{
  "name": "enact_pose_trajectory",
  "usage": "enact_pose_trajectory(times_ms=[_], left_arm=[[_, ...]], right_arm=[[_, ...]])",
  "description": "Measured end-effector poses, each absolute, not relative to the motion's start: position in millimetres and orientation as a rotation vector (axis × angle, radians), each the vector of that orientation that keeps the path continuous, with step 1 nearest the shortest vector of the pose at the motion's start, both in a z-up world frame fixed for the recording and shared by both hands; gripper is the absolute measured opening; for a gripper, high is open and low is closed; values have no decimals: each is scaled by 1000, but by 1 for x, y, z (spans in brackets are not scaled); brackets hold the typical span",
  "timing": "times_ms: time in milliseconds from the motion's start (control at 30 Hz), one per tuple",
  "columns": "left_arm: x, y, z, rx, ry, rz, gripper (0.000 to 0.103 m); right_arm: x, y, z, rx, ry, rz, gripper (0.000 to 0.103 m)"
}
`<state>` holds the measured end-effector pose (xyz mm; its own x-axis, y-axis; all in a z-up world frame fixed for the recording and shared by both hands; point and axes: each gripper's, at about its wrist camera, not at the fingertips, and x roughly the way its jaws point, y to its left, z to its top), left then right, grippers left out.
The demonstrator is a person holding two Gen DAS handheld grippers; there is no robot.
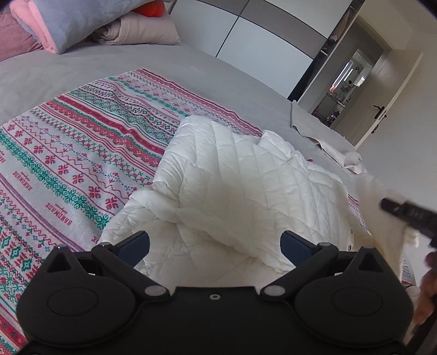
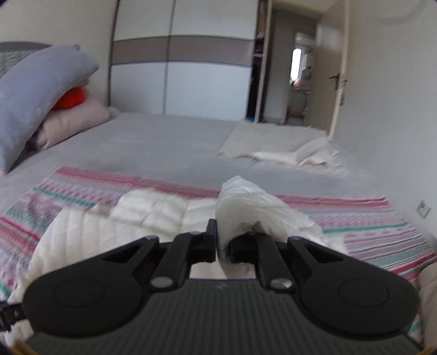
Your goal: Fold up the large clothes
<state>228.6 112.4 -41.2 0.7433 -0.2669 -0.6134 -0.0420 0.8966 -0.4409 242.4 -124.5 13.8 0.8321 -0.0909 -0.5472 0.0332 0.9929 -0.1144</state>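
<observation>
A white quilted jacket [image 1: 240,185] lies crumpled on a patterned red, green and grey blanket [image 1: 68,153] on the bed. My left gripper [image 1: 215,245] is open and empty, just above the jacket's near edge. My right gripper [image 2: 222,245] is shut on a bunched fold of the white jacket [image 2: 245,207] and holds it lifted above the rest of the jacket [image 2: 123,218]. The right gripper's tip also shows in the left wrist view [image 1: 404,210], at the right edge, with pale fabric hanging from it.
The grey bed sheet [image 1: 109,62] stretches beyond the blanket. Pillows and folded bedding [image 1: 82,24] are piled at the head. A beige cloth [image 2: 273,142] lies at the far right of the bed. A wardrobe [image 2: 185,76] and an open door [image 2: 336,79] stand behind.
</observation>
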Motion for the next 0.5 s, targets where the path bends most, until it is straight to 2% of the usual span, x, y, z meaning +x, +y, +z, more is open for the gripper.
enact_pose_trajectory(times_ms=[133,167,233,267,300,500], left_arm=[[230,114,-44,-455,742,-118,103],[230,114,-45,-454,743,-121,103],[231,111,-44,-442,743,-132,103],[230,109,-44,-432,740,-136,103],[229,106,-43,-417,735,-144,103],[223,80,-39,-307,696,-226,103]], right_arm=[[253,-114,-48,-59,771,-13,17],[248,-115,-57,-42,781,0,23],[239,-120,-56,-3,773,61,42],[232,-125,-51,36,779,98,59],[228,-129,-46,66,778,128,66],[183,-181,-26,220,737,235,66]])
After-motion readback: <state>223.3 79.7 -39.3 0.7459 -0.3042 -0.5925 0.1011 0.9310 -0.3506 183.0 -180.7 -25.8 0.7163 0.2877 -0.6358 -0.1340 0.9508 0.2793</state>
